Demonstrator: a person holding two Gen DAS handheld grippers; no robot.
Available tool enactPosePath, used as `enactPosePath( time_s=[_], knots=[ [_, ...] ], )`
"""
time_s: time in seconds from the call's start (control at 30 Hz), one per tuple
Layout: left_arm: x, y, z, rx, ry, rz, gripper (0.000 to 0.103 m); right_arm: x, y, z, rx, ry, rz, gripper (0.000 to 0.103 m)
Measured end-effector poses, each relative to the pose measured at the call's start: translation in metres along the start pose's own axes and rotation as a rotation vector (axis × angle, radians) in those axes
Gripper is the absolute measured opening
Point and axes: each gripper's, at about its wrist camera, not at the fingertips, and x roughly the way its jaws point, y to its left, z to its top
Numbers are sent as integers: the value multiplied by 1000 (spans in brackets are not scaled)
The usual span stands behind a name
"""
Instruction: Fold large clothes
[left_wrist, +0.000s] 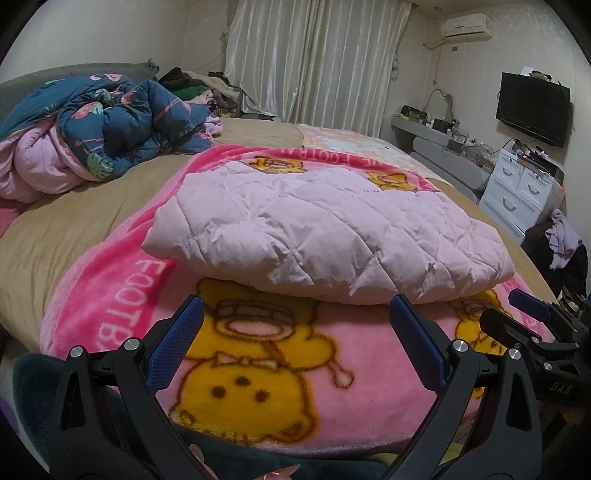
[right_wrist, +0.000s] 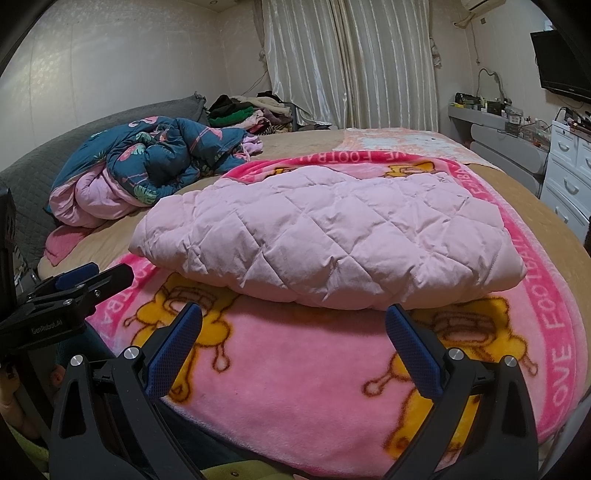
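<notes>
A pale pink quilted garment (left_wrist: 325, 229) (right_wrist: 332, 236) lies folded into a thick rectangle on a pink cartoon blanket (left_wrist: 258, 369) (right_wrist: 295, 387) spread over the bed. My left gripper (left_wrist: 295, 314) is open just short of the garment's near edge, nothing between its blue pads. My right gripper (right_wrist: 293, 321) is open too, a little before the same edge, holding nothing. In the left wrist view the right gripper (left_wrist: 532, 314) shows at the right edge. The left gripper (right_wrist: 85, 280) shows at the left edge of the right wrist view.
A crumpled dark blue floral duvet (left_wrist: 110, 129) (right_wrist: 147, 170) lies at the bed's far left. A pile of clothes (right_wrist: 251, 110) sits by the curtains. White drawers (left_wrist: 521, 188), a grey shelf (left_wrist: 436, 133) and a wall television (left_wrist: 532, 107) stand right of the bed.
</notes>
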Motion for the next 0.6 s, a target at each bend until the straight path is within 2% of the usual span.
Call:
enactPosePath(
  time_s=[0.43, 0.53, 0.6],
  knots=[
    [2, 7, 1, -6, 15, -13, 94, 6, -3, 3, 26, 8, -16, 99],
    [3, 4, 0, 19, 24, -4, 94, 9, -6, 4, 41, 12, -24, 99],
    [5, 2, 0, 28, 29, -36, 94, 11, -8, 4, 52, 13, -29, 99]
  ],
)
